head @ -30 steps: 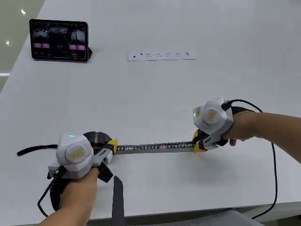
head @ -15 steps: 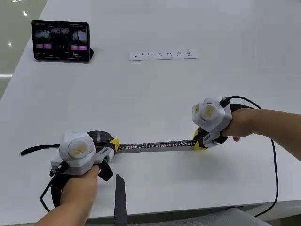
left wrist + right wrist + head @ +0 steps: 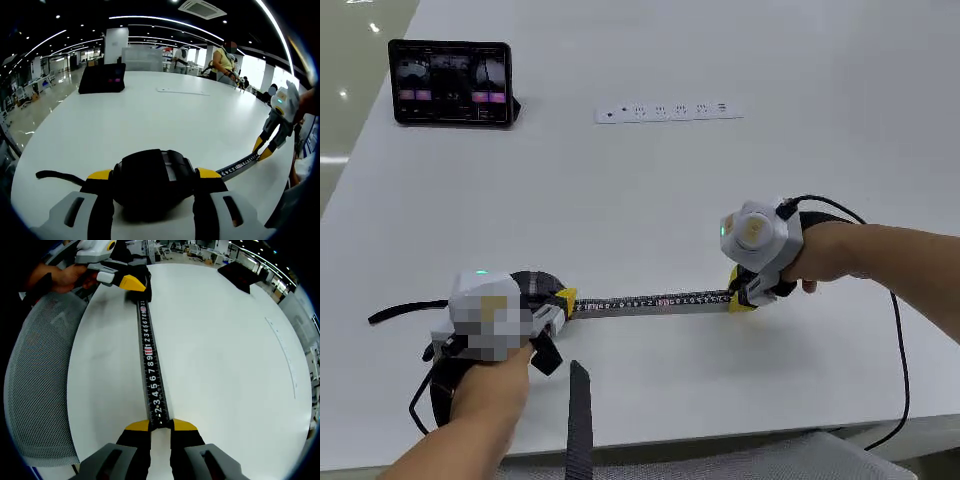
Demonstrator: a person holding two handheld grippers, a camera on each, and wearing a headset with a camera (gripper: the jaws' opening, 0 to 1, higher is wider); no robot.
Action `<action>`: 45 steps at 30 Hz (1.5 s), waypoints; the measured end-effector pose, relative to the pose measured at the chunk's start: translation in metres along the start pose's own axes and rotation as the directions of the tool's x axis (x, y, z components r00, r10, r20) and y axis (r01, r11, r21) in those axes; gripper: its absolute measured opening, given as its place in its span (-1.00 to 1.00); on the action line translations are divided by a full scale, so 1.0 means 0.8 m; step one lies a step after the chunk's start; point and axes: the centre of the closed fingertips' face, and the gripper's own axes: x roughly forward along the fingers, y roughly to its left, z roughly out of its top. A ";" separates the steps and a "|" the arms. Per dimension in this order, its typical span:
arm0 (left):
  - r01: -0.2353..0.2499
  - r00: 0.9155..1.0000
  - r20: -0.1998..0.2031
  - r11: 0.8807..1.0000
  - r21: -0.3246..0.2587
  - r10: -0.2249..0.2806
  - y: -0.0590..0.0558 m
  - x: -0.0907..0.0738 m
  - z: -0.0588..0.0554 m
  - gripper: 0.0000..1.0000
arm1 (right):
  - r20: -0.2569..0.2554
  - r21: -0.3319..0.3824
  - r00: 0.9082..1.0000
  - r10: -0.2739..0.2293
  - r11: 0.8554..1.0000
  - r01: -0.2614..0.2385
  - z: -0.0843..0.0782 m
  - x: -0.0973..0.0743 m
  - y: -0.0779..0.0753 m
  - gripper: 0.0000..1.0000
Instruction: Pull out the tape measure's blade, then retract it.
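Bright overhead light, soft shadows — fisheye-warped edges

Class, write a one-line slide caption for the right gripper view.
Right gripper pinches the tape blade, stretched across the white table to its case in the left gripper.

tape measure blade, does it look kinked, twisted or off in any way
Nothing stands out. The blade runs straight along the white table from the black case, clamped in the left gripper, to the right gripper, whose jaws pinch its tip. No kink or twist is visible.
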 end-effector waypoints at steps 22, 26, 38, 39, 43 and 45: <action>0.001 1.000 -0.010 1.000 -0.010 -0.001 0.000 -0.001 0.001 0.20 | 0.012 0.016 1.000 0.004 1.000 -0.004 0.017 0.005 0.002 -0.80; 0.001 1.000 -0.012 1.000 -0.010 -0.001 0.000 0.000 0.000 0.20 | 0.012 0.018 1.000 0.007 1.000 -0.007 0.020 0.007 0.002 -0.80; 0.000 1.000 -0.022 1.000 -0.013 0.000 0.000 0.000 -0.001 0.20 | 0.003 0.010 1.000 -0.001 1.000 0.001 0.028 0.010 0.004 -0.80; 0.000 1.000 -0.022 1.000 -0.012 0.000 0.000 0.000 -0.001 0.20 | 0.003 0.009 1.000 -0.002 1.000 0.002 0.029 0.010 0.003 -0.80; 0.000 1.000 -0.026 1.000 -0.011 -0.001 0.000 0.000 -0.001 0.20 | 0.007 0.018 1.000 0.001 1.000 -0.001 0.032 0.011 0.003 -0.80; 0.000 1.000 -0.026 1.000 -0.010 0.000 0.000 0.000 -0.001 0.20 | 0.007 0.019 1.000 0.002 1.000 -0.002 0.033 0.011 0.004 -0.80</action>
